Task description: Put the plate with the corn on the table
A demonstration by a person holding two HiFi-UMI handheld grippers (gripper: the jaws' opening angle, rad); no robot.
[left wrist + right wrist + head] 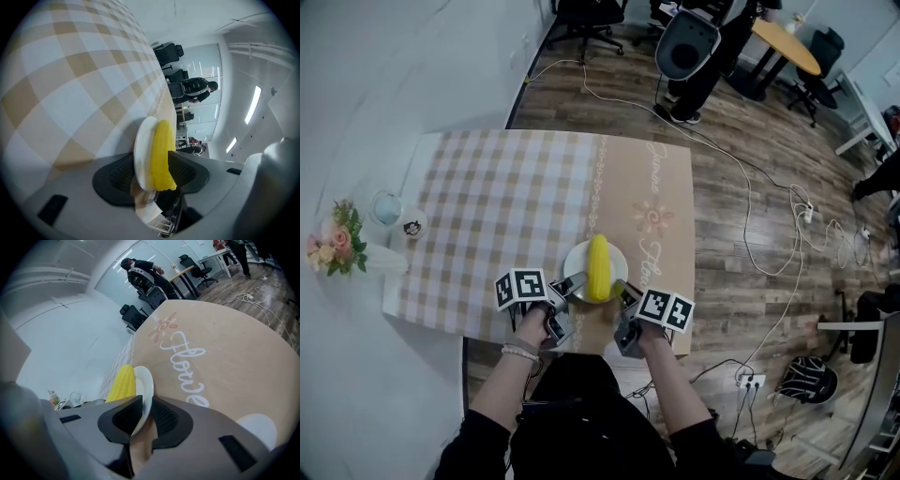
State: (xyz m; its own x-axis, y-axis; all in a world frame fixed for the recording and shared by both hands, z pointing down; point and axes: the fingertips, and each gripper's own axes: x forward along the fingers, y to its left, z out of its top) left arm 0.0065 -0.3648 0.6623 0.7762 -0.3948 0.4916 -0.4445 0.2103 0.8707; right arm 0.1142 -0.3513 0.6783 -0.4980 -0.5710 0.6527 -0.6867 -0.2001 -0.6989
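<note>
One plate point(576, 262) and one corn cob point(598, 267) were present. Two grippers were counted: the left gripper point(151, 174) and the right gripper point(143, 416). One surface point(487, 206), one flower bunch point(336, 246), one glass point(385, 208) and one small cup point(413, 226) were also counted.

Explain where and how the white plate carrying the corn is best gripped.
Grip the plate by its thin rim, jaws above and below, coming from a side edge as the right gripper does: the corn fills the middle and the plate sits level.
</note>
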